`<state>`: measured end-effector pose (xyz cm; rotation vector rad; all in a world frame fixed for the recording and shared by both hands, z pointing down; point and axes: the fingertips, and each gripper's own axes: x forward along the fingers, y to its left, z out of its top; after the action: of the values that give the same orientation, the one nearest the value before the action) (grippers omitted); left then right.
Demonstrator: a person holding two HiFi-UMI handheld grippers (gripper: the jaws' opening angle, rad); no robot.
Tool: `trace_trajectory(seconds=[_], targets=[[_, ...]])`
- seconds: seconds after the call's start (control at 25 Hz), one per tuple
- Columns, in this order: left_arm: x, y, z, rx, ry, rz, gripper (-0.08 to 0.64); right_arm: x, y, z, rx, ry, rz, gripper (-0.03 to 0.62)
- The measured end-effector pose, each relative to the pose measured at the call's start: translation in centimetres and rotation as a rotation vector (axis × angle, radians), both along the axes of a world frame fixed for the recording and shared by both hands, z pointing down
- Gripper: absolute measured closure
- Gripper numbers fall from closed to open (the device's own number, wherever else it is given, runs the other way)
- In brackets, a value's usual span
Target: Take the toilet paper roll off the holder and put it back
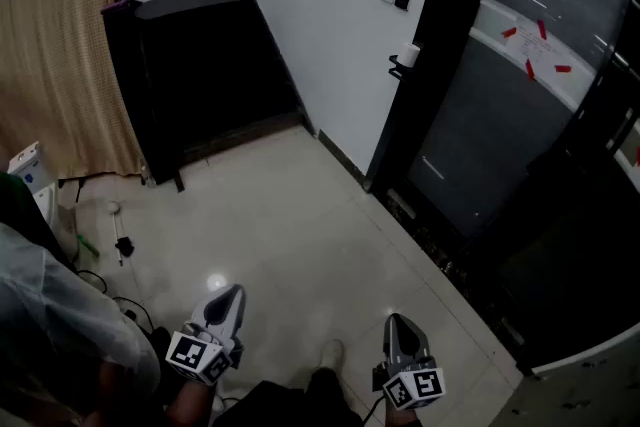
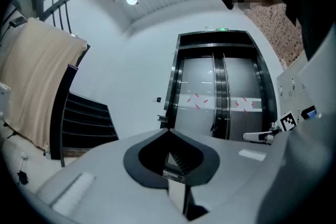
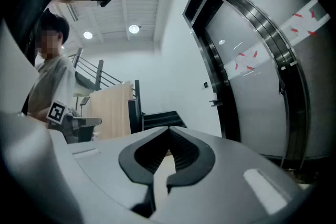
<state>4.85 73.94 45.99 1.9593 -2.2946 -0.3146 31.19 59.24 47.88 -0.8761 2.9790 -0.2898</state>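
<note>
A white toilet paper roll (image 1: 409,54) sits on a small black holder (image 1: 397,68) fixed to the dark door frame, far ahead of both grippers. The holder (image 2: 162,119) shows as a tiny bracket in the left gripper view, and the holder (image 3: 214,103) is just as small in the right gripper view. My left gripper (image 1: 231,294) is low at the bottom left, over the tiled floor, its jaws closed tip to tip with nothing in them. My right gripper (image 1: 396,321) hangs at the bottom centre-right, jaws also together and empty. Both point toward the wall.
A black stair block (image 1: 200,65) stands against the white wall, with a beige cloth (image 1: 60,65) draped to its left. Dark lift doors with red tape marks (image 1: 540,45) fill the right. Cables and small items (image 1: 120,245) lie on the floor at left, beside a person (image 1: 50,315).
</note>
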Motion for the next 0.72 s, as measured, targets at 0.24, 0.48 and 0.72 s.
trace_trajectory(seconds=[0.24, 0.48, 0.72], targets=[[-1.2, -8.1, 0.2, -0.001, -0.026, -0.008, 0.558, -1.3, -8.7, 0.5, 0.006, -0.015, -0.006, 0.578], [-1.6, -17.7, -1.1, 0.015, -0.055, -0.023, 0.558, -2.5, -18.8, -0.9, 0.033, -0.038, -0.036, 0.578], [-0.9, -26.2, -2.0, 0.012, -0.043, -0.022, 0.558, -2.1, -27.4, -1.1, 0.030, -0.022, -0.046, 0.578]])
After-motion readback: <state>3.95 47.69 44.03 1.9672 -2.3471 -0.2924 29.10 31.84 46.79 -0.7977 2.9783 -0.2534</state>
